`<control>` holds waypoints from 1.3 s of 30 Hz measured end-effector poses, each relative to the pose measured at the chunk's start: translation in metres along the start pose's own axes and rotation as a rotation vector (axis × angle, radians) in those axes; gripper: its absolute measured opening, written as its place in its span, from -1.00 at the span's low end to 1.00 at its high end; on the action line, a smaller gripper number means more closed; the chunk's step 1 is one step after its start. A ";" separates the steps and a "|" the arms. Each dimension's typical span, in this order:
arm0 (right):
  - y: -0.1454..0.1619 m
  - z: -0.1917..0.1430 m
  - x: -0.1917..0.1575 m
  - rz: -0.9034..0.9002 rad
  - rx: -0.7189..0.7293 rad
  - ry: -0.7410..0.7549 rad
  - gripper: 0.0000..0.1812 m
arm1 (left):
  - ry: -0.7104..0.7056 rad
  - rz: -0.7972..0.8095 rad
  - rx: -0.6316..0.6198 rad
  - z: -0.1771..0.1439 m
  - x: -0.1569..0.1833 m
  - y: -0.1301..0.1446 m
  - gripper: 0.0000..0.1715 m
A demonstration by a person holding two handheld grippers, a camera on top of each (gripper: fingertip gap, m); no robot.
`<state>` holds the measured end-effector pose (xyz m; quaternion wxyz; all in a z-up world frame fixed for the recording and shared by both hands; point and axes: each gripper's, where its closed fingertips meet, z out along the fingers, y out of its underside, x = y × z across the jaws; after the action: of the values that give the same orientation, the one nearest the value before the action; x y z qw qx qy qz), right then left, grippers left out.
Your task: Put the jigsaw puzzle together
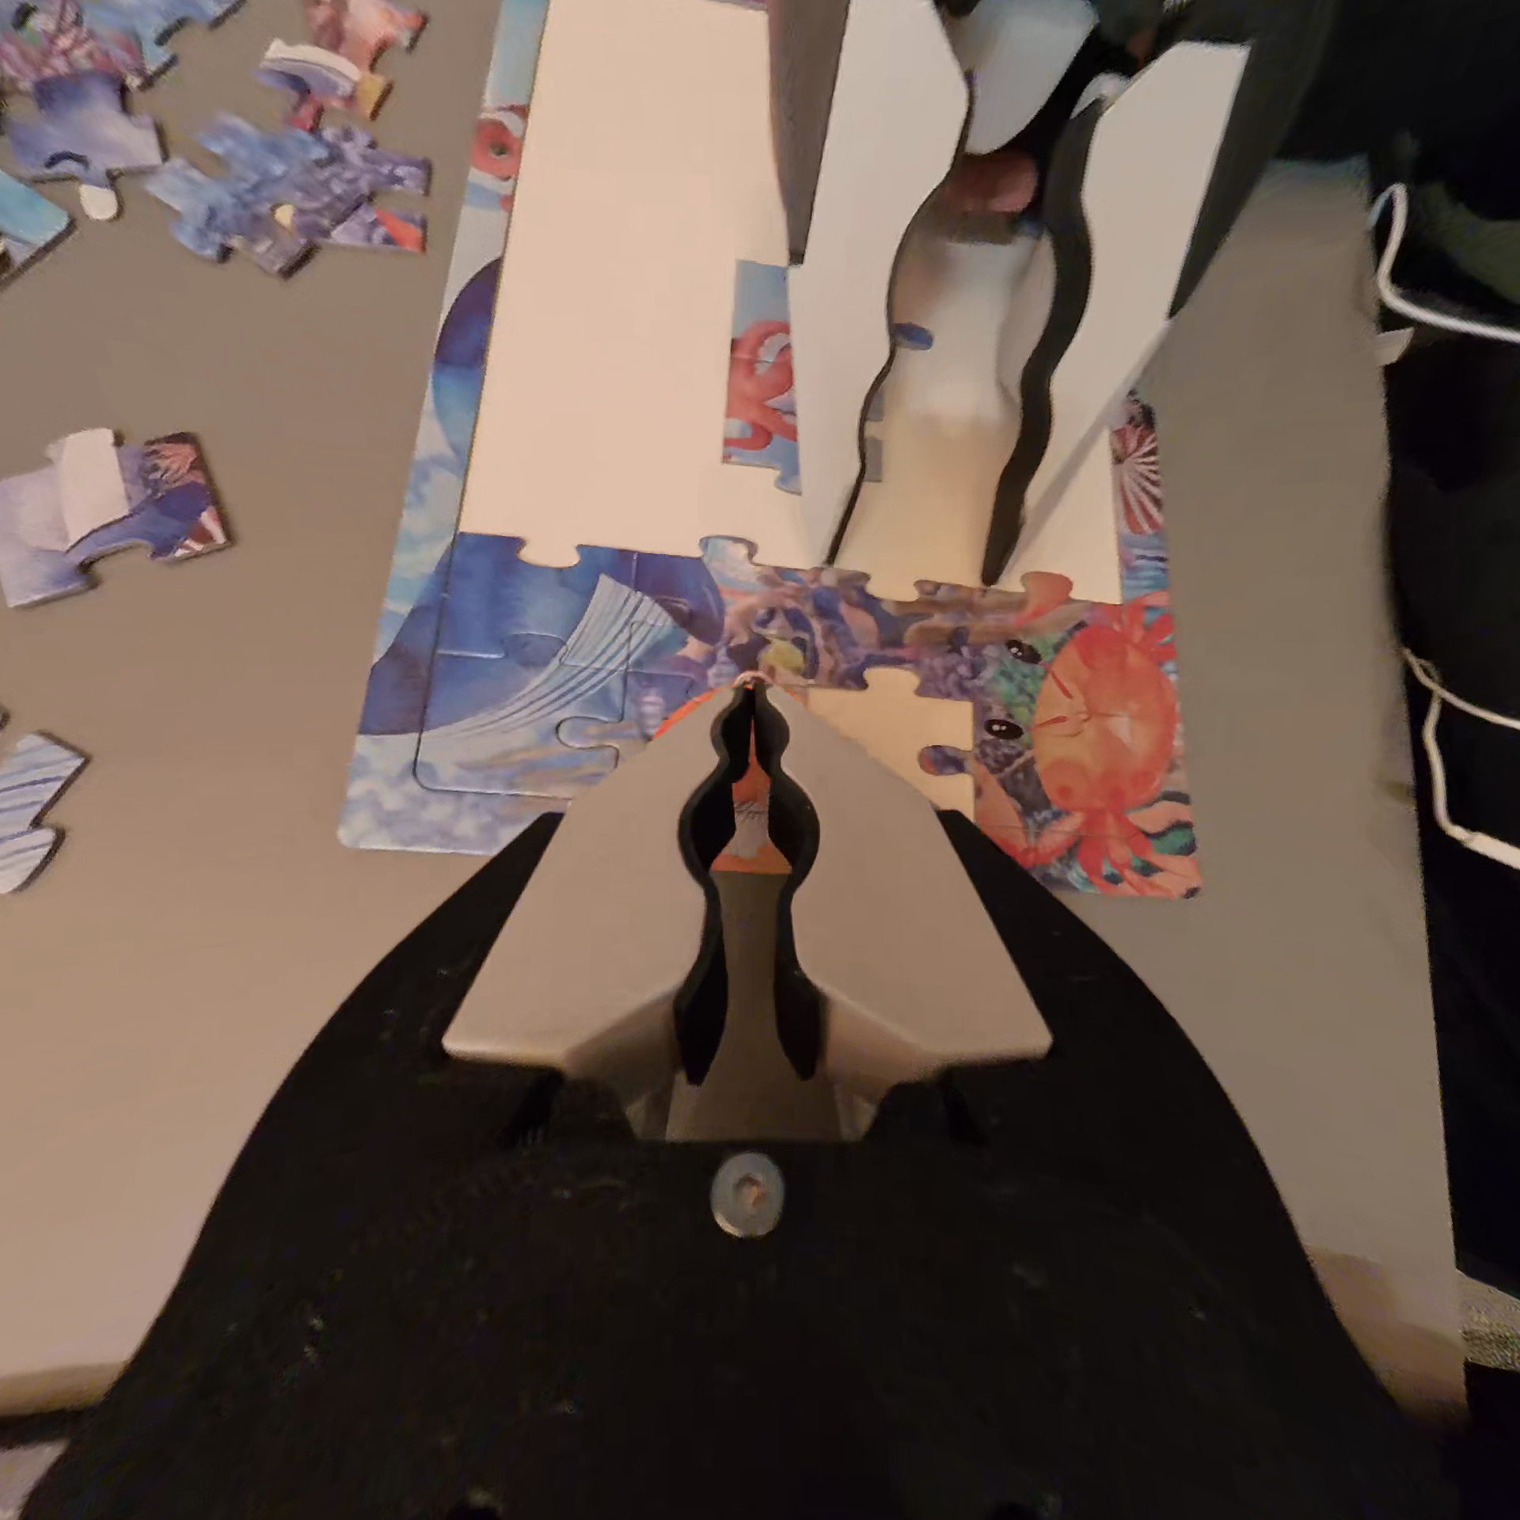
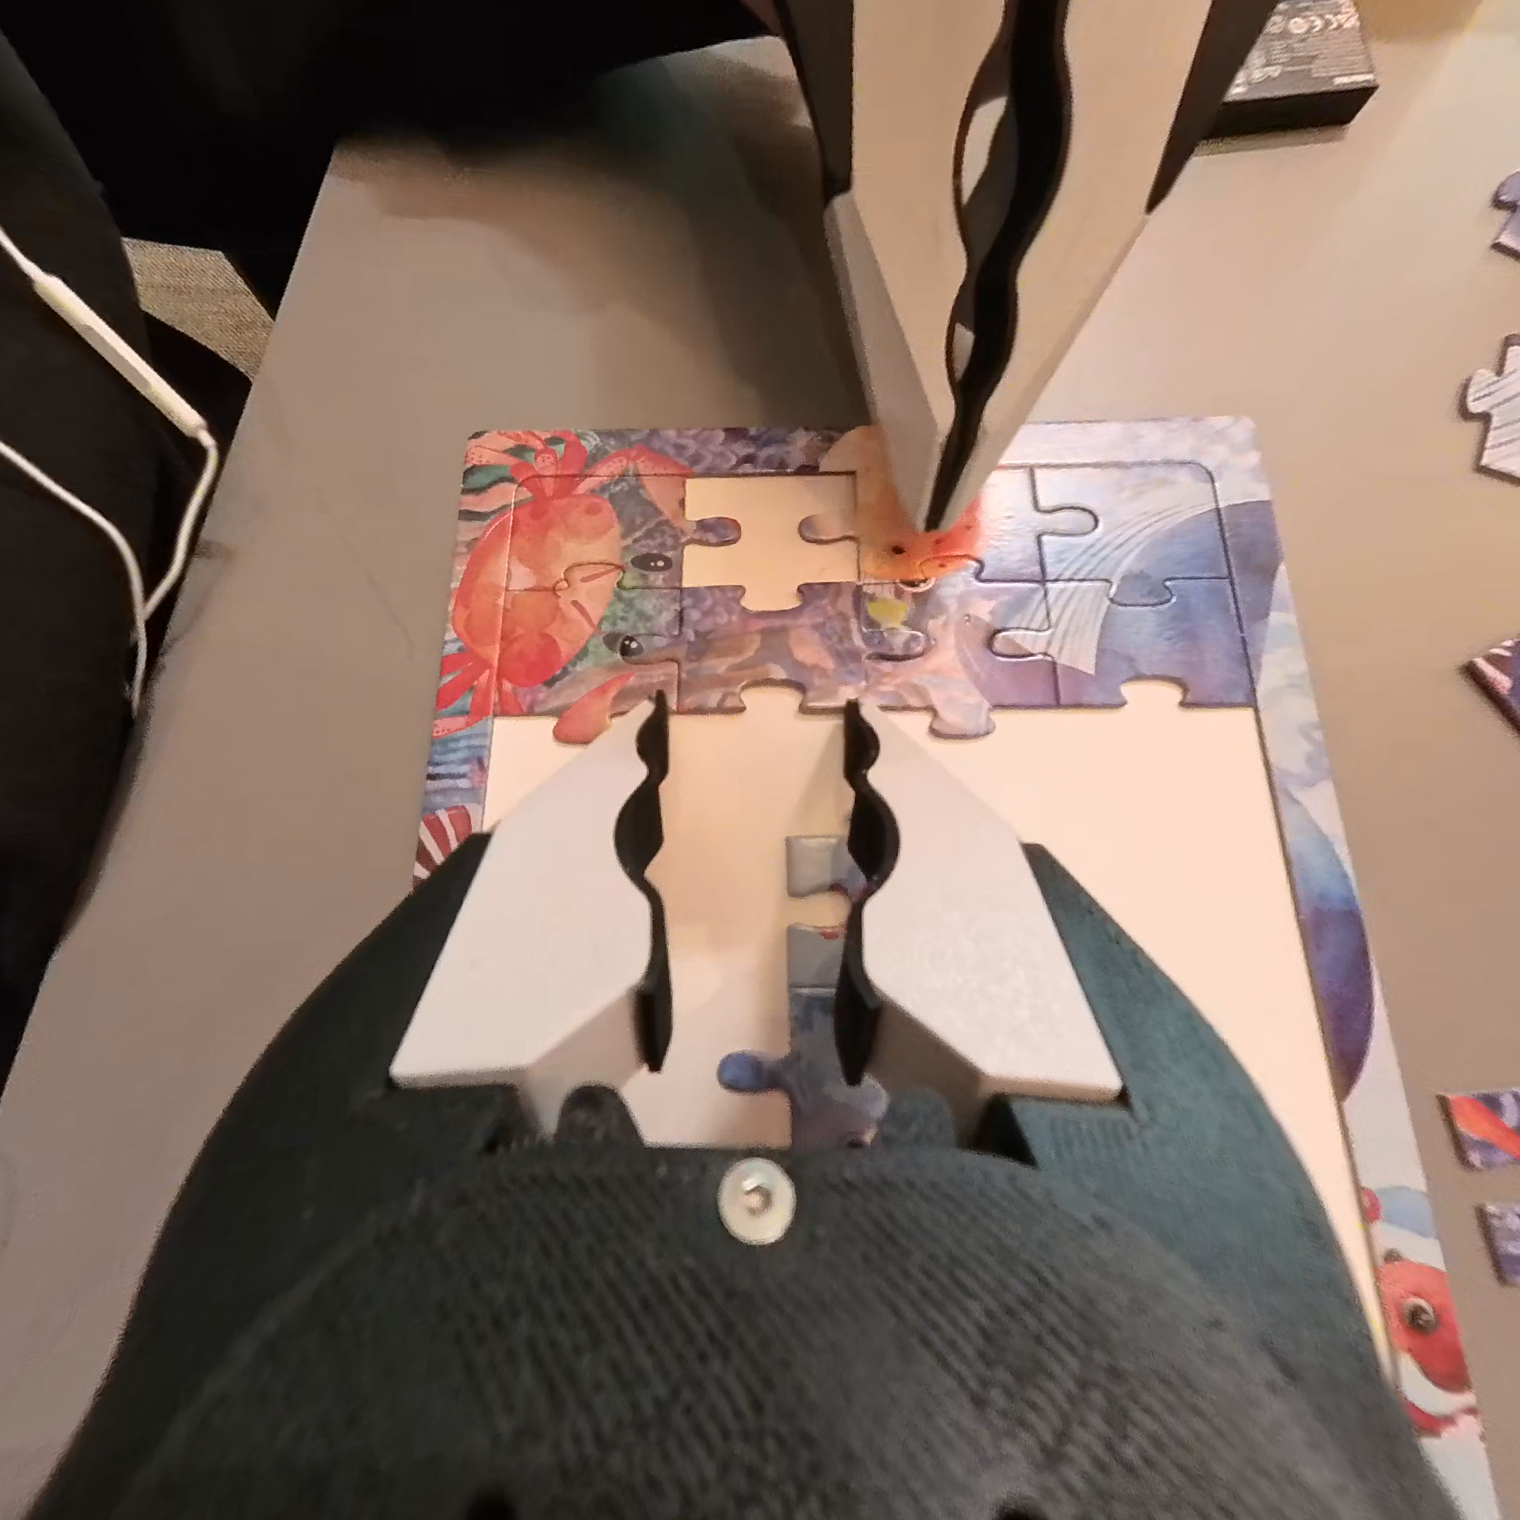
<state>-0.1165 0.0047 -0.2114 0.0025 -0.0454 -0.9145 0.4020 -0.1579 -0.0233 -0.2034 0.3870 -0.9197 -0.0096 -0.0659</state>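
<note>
- Pressure was the reason my left gripper [image 2: 938,518] had its fingers pressed together, tips down on the orange piece [image 2: 913,539], seating it.
- My right gripper [image 2: 753,707] stood spread and empty, tips at the finished rows' edge, seemingly to steady them.
- The puzzle tray [image 2: 1069,822] lay on the table [image 1: 247,658], loose pieces [image 1: 288,189] beside it.

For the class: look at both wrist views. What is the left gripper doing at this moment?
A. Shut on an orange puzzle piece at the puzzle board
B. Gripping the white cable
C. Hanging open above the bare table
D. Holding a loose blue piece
A: the left gripper has its fingers closed on the orange cardboard puzzle piece on the sea-themed puzzle board; the right gripper is open.
</note>
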 end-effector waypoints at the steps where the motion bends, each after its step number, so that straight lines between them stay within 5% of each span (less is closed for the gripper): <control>1: 0.000 0.001 -0.001 0.003 -0.001 -0.006 -0.54 | 0.001 0.010 0.005 0.001 0.001 -0.002 -1.00; 23: 0.004 -0.003 -0.017 0.005 -0.034 -0.095 -0.65 | 0.080 0.039 -0.028 0.016 0.020 0.002 -1.00; 30: 0.001 -0.002 -0.037 0.008 -0.039 -0.176 -0.37 | 0.085 0.036 -0.024 0.016 0.020 0.002 -1.00; 39: 0.002 -0.001 -0.045 -0.036 -0.060 -0.174 -0.33 | 0.077 0.034 -0.018 0.017 0.018 0.002 -1.00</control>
<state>-0.0718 0.0034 -0.2109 -0.0711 0.0058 -0.9235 0.3770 -0.1376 -0.0130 -0.2145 0.3799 -0.9199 0.0218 -0.0947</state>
